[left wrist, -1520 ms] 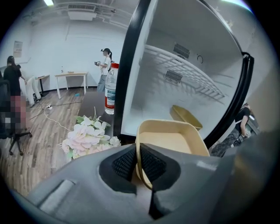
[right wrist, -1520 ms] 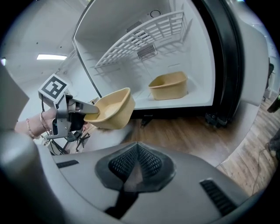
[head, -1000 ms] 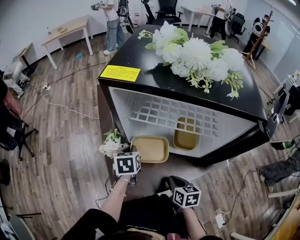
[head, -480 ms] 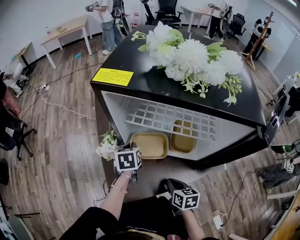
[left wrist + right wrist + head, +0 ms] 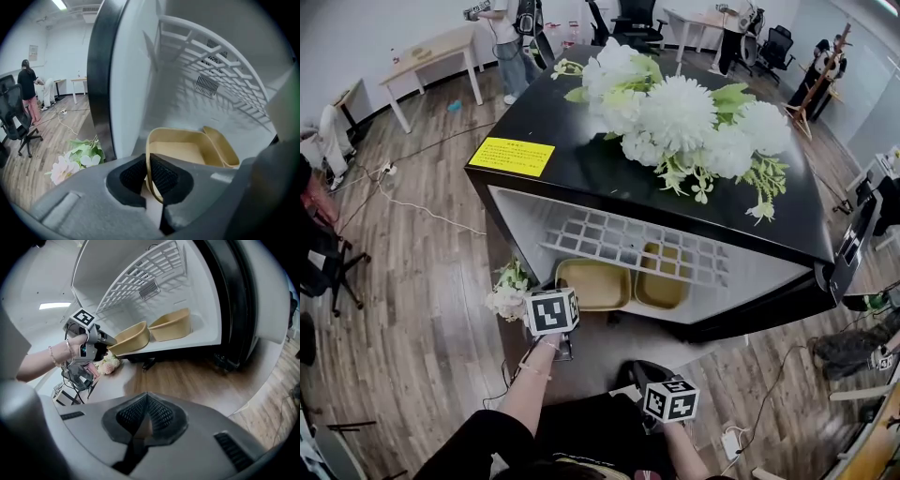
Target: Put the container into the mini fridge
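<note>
Since before, the container (image 5: 180, 152) sits further into the mini fridge (image 5: 609, 178), my left gripper (image 5: 149, 174) clamped on its thin rim. It looks light, stiff, slippery; my right gripper (image 5: 146, 417) is closed, empty.

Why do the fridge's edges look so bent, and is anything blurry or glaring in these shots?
Head view: a wide lens bows the black mini fridge and wooden floor; little blur. Left gripper view: fisheye, black corners, tan plastic container crisp. Right gripper view: same bending; the ceiling light strip blows out white.
</note>
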### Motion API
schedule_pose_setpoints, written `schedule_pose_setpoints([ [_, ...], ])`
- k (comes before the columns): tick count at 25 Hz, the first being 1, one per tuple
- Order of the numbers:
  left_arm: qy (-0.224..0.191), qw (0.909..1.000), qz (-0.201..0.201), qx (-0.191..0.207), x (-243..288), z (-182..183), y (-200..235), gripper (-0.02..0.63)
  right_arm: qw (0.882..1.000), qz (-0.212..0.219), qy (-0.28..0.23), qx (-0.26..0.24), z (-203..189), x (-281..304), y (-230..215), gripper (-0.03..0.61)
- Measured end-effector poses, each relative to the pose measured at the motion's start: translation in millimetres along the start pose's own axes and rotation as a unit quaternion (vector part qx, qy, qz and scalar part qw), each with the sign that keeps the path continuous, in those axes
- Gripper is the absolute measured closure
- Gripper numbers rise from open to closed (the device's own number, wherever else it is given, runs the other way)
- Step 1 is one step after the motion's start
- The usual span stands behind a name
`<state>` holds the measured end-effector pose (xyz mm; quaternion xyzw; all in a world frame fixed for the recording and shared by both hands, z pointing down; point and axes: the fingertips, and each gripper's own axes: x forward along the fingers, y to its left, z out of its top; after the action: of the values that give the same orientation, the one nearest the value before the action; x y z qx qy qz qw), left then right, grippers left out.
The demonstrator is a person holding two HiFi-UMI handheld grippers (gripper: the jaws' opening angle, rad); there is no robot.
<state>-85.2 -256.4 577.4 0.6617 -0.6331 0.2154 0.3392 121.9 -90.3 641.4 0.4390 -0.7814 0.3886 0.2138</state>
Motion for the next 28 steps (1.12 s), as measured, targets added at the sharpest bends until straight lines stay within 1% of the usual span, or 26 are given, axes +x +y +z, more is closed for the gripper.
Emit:
schedule_pose_setpoints([
  [9,0.001,0.9999,-0.006,-0.008,7,11,-11,0.594,1.000,0.006,0.011,0.003,-1,4,-2,0.569],
  [19,-0.001,0.9995,0.021,-0.022,15,21,-14,0.592,1.000,0.010,0.019,0.021,-3,5,-11,0.569],
  [28,0.002,0.9992,0.029,-0.026,24,29,-25,0.594,0.999,0.015,0.021,0.024,0,8,-18,0.569],
])
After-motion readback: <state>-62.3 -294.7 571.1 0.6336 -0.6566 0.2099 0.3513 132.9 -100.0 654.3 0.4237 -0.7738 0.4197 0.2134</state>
